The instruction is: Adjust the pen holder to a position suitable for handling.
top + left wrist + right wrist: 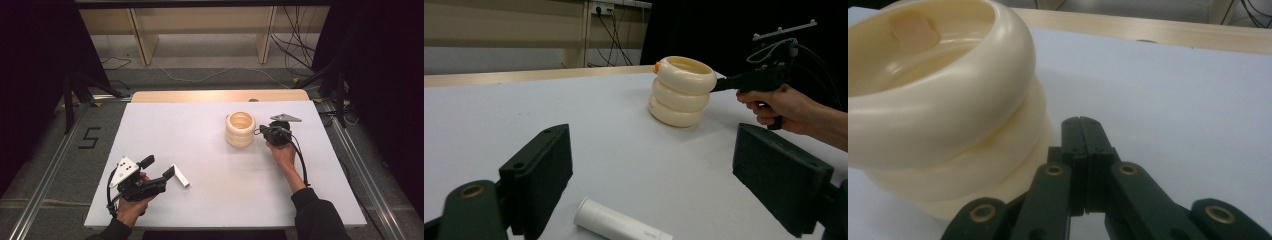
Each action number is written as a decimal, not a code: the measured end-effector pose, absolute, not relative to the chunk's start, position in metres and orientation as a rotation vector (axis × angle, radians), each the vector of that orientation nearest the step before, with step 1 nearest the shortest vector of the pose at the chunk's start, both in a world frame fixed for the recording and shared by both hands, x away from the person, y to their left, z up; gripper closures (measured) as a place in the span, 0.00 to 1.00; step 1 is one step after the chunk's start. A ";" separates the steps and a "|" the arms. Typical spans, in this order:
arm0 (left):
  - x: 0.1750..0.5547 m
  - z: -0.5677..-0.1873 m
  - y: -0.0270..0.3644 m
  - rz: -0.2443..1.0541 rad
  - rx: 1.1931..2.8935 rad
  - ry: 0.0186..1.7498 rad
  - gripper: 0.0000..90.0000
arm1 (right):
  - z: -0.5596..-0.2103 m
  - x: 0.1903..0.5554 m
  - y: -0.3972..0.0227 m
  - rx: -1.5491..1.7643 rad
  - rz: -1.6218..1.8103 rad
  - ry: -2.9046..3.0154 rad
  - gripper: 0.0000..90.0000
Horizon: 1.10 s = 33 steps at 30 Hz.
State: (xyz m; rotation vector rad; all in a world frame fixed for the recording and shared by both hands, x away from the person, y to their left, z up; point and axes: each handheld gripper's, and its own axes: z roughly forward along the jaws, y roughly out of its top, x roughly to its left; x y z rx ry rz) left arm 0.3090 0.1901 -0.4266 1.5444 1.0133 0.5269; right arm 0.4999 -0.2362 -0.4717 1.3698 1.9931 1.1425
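**Closed jaws at the ring stack, tube untouched**

Right gripper (1083,125) pressed together on nothing, tips beside cream ring stack (240,129) mid-table. Left gripper (161,169) spread apart over white tube (619,224), not yet clamped. Probably early: nudging stack, tube pickup left.

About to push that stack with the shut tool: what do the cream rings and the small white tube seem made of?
Cream stacked rings: likely smooth, glossy moulded plastic, judging by soft highlights on the rounded rims. White cylindrical tube: probably rigid plastic with a satin finish and faint printing; material uncertain.
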 end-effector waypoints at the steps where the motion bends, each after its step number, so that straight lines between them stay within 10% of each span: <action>1: 0.309 -0.427 0.190 0.528 1.545 1.014 0.17 | -0.472 0.500 -0.236 1.370 1.142 1.993 1.00; 33: 0.309 -0.426 0.191 0.530 1.542 1.016 0.17 | -0.477 0.500 -0.186 1.304 1.157 2.100 1.00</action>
